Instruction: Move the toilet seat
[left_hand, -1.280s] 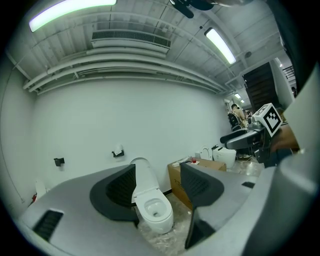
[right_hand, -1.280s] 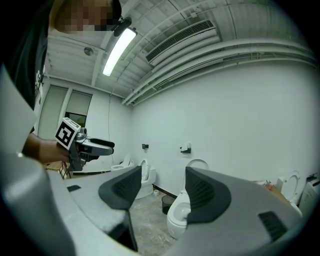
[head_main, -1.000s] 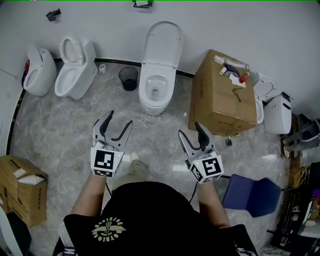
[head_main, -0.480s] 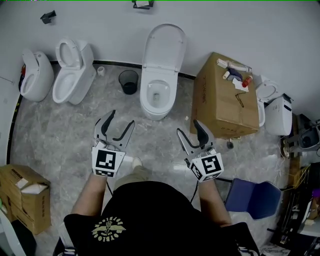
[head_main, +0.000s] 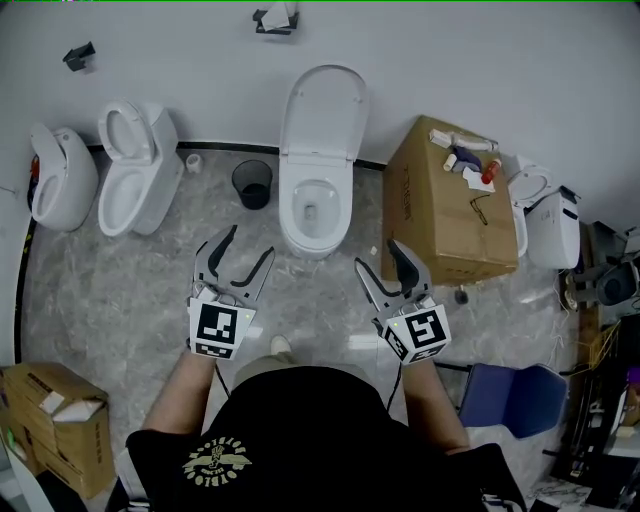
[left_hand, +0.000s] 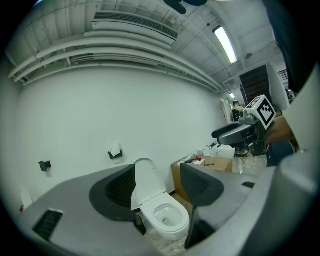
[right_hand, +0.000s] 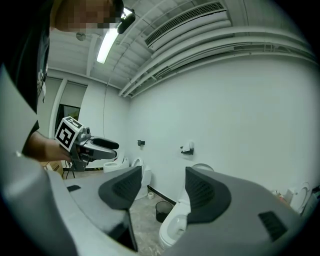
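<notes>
You held the left gripper (head_main: 248, 242) and right gripper (head_main: 378, 256) at lower centre, jaws apart and gripping nothing. Above them the toilet seat (head_main: 322, 110) stood raised against the wall, its long axis running up the frame. A black bin (head_main: 251, 184) sat left of the bowl (head_main: 315, 232), its inside unclear.

No word, number or brand name can be read anywhere. The nearest things to signs are two black-and-white square markers, patterns of blocks rather than letters. One square marker (head_main: 218, 331) sits on the left gripper (head_main: 248, 245), in front of the toilet (head_main: 318, 190) and to its left. The other sits on the right gripper (head_main: 377, 257), in front of the toilet and to its right. The black shirt (head_main: 300, 430), nearer still than the toilet, bears a gold emblem (head_main: 217, 458) whose lettering is too small to read. The cardboard box (head_main: 440, 210) just right of the toilet carries a faint print (head_main: 413, 185) on the side facing the toilet, also illegible.
</notes>
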